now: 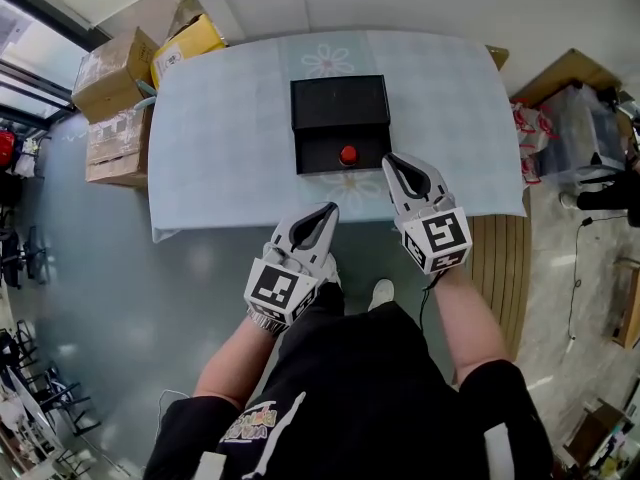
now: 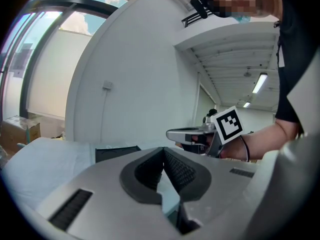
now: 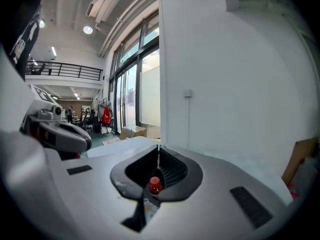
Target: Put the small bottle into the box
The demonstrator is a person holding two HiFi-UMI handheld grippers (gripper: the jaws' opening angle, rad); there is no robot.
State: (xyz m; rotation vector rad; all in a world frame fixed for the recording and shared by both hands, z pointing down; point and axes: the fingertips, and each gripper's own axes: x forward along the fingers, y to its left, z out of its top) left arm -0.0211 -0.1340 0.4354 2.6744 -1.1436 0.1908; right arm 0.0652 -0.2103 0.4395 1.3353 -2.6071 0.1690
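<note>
A black box [image 1: 340, 103] lies open in the middle of the table [image 1: 220, 138], which has a pale blue cloth. The small bottle's red cap [image 1: 347, 155] shows in the box's front half. My right gripper [image 1: 391, 160] is just right of the box's front corner, with its tips together and nothing pinched. In the right gripper view the tips [image 3: 158, 147] meet, and the red cap [image 3: 155, 185] shows through the hollow behind them. My left gripper [image 1: 330, 210] hovers off the table's front edge, shut and empty. Its closed tips [image 2: 163, 149] point toward the box [image 2: 117, 153].
Cardboard boxes [image 1: 112, 78] and a yellow carton [image 1: 188, 43] stand on the floor at the table's left. At the right are a slatted wooden panel [image 1: 497, 258] and bagged clutter [image 1: 575, 118]. The person's legs are right at the table's front edge.
</note>
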